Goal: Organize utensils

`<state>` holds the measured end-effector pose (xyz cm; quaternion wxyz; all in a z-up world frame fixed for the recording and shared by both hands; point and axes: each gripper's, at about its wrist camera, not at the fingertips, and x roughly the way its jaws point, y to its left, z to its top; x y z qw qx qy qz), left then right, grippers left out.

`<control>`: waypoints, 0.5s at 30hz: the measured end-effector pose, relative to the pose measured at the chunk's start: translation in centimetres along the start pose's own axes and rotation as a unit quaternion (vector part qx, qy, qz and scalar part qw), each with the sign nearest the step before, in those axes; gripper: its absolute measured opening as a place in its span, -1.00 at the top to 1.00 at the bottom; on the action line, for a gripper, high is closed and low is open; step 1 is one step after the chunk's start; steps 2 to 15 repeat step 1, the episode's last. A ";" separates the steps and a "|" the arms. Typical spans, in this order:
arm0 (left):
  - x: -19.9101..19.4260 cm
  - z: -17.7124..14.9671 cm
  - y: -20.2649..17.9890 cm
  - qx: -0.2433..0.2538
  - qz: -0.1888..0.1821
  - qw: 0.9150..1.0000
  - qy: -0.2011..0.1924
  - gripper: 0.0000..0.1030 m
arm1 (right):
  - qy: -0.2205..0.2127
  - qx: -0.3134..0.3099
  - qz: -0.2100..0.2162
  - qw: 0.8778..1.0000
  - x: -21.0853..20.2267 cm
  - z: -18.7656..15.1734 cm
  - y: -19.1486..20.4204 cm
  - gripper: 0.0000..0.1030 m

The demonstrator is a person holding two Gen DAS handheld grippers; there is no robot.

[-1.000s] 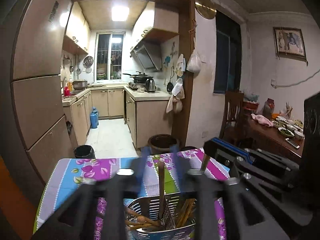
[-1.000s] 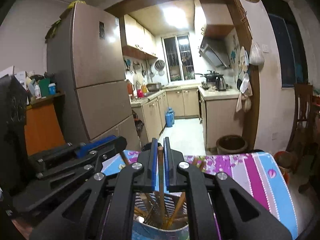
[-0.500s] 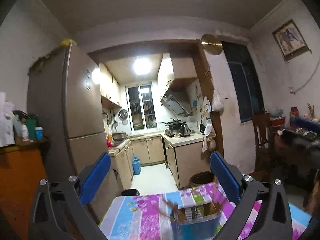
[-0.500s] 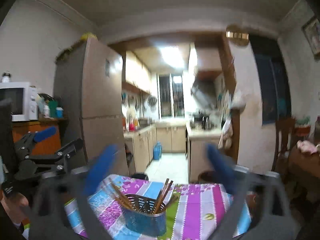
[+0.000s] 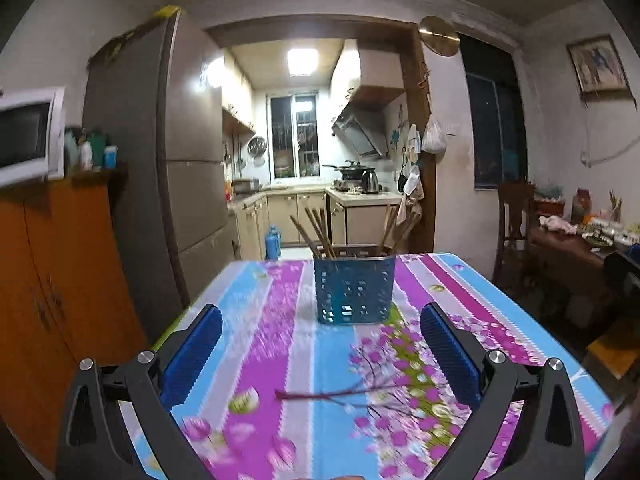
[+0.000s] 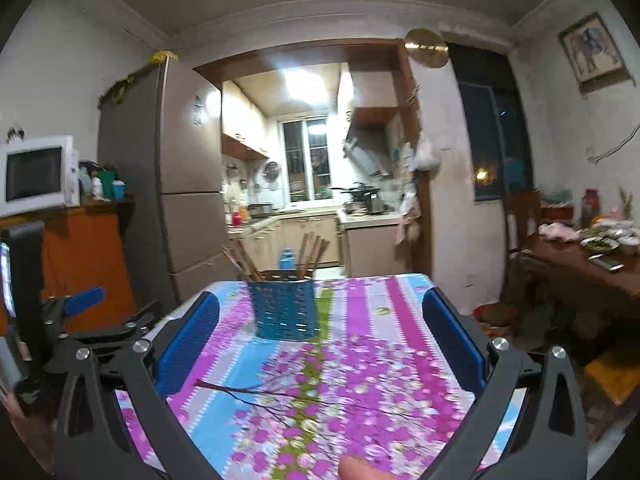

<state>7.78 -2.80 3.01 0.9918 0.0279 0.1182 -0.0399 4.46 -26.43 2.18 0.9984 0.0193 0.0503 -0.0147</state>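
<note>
A blue perforated utensil basket (image 5: 354, 290) stands upright near the far end of the table (image 5: 276, 364), which has a flowered pink, blue and white cloth. Several wooden chopsticks (image 5: 316, 234) lean out of its top. The basket (image 6: 283, 310) also shows in the right wrist view, with chopsticks (image 6: 310, 250) sticking up from it. My left gripper (image 5: 320, 354) is open over the near half of the table, well short of the basket, with nothing between its blue pads. My right gripper (image 6: 320, 350) is open too, empty, and just as far back.
An orange cabinet (image 5: 52, 280) with a microwave (image 5: 28, 138) stands at the left, beside a tall fridge (image 5: 168, 168). A dark wooden table (image 6: 580, 268) with dishes and a chair (image 5: 514, 224) stand at the right. The kitchen doorway lies behind the table. A fingertip (image 6: 354, 468) shows at the bottom edge.
Both grippers were down at the basket, the right one shut on a chopstick. Both have opened wide and pulled back toward the near end of the table, and the chopsticks stay in the basket.
</note>
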 end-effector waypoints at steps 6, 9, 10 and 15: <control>-0.3 -0.1 0.1 0.000 0.003 1.000 -0.001 -0.93 | -0.001 -0.006 -0.007 1.000 0.0 0.0 0.1 -0.91; -0.3 -0.1 0.1 0.000 0.003 1.000 -0.001 -0.93 | -0.001 -0.006 -0.007 1.000 0.0 0.0 0.1 -0.91; -0.3 -0.1 0.1 0.000 0.003 1.000 -0.001 -0.93 | -0.001 -0.006 -0.007 1.000 0.0 0.0 0.1 -0.91; -0.3 -0.1 0.1 0.000 0.003 1.000 -0.001 -0.93 | -0.001 -0.006 -0.007 1.000 0.0 0.0 0.1 -0.91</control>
